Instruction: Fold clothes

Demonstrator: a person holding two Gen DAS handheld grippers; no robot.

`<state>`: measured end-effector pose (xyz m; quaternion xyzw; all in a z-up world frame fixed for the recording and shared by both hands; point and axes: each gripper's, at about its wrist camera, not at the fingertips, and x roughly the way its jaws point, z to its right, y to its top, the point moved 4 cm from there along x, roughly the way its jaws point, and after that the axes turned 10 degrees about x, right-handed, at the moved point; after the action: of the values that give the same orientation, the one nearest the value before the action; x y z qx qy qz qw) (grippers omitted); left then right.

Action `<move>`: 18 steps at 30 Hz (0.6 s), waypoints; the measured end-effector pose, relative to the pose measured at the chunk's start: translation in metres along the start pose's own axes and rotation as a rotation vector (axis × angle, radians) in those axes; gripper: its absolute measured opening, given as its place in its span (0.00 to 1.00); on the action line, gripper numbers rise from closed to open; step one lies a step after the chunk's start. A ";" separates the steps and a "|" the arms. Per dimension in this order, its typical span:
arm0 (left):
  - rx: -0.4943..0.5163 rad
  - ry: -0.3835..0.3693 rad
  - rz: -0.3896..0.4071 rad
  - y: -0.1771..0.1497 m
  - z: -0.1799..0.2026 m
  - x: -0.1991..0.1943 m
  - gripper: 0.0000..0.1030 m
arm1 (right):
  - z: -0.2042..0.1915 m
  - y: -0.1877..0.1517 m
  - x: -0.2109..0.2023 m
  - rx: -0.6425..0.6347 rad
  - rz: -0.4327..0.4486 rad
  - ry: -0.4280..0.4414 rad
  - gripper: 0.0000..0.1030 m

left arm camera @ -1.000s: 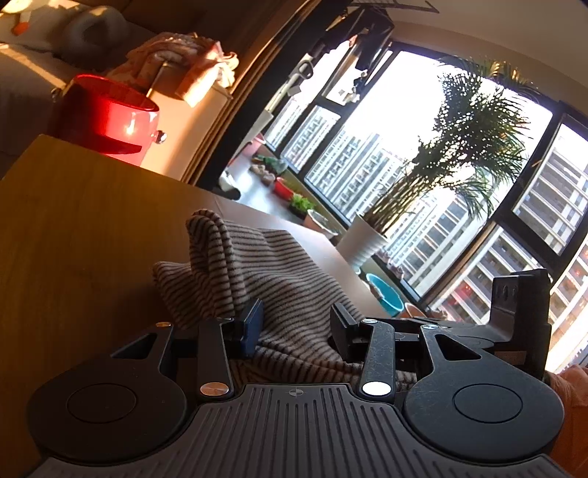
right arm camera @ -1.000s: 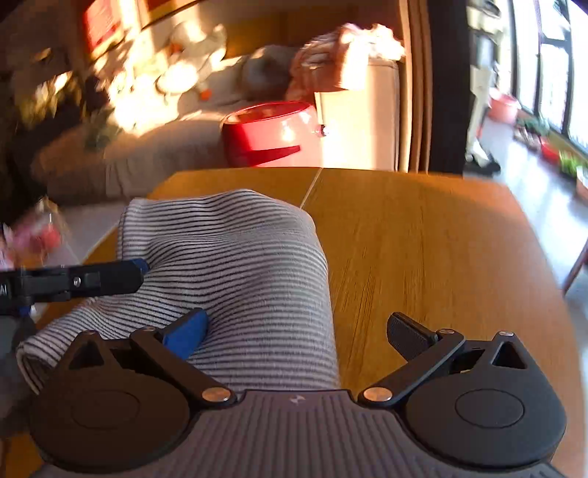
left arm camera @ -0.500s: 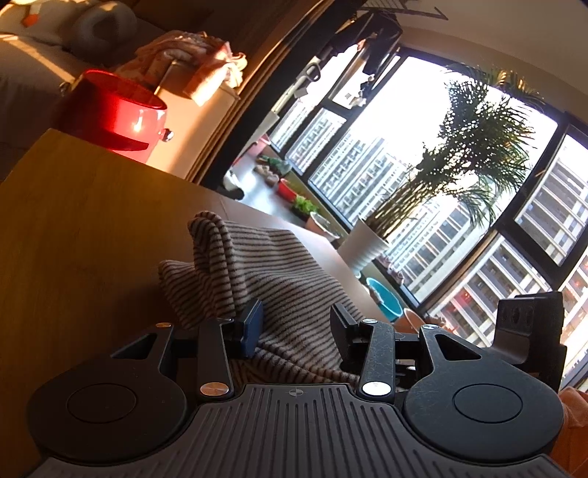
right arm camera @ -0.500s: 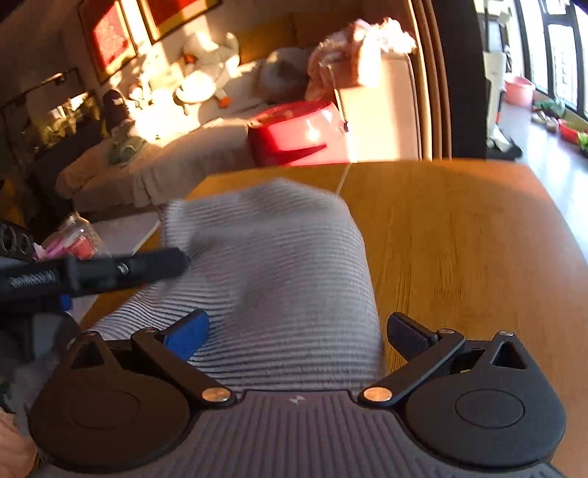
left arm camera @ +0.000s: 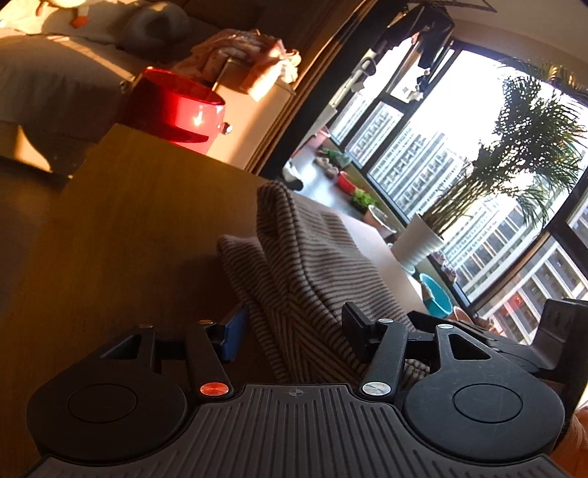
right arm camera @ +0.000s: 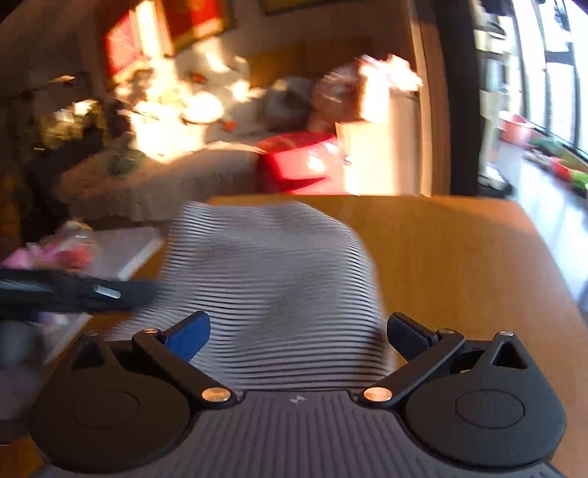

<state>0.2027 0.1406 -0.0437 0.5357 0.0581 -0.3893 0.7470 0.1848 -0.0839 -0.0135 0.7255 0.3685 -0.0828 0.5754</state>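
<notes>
Looking like a high-rise home's living room: covered sofa [left arm camera: 55, 73] sitting at ten o'clock, wooden tabletop [left arm camera: 121, 228] lying centre, potted palm [left arm camera: 522, 147] standing at two o'clock by tall windows [left arm camera: 433, 154] facing apartment blocks, framed pictures [right arm camera: 191, 22] hanging at eleven o'clock.

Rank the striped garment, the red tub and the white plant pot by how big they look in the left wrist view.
1. striped garment, by far the largest, though it is nearest the camera.
2. red tub.
3. white plant pot, smallest; it sits farther off by the window, so true size is unsure.
</notes>
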 end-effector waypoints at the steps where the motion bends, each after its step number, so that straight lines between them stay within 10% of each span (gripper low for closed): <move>1: -0.006 -0.004 -0.006 -0.001 0.000 0.003 0.57 | -0.005 -0.003 0.002 -0.030 -0.001 -0.012 1.00; 18: 0.009 0.084 -0.038 -0.006 0.012 0.000 0.58 | -0.031 -0.014 0.008 -0.163 -0.023 -0.091 1.00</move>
<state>0.1946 0.1295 -0.0430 0.5537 0.0977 -0.3809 0.7340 0.1724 -0.0521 -0.0186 0.6676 0.3555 -0.0921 0.6476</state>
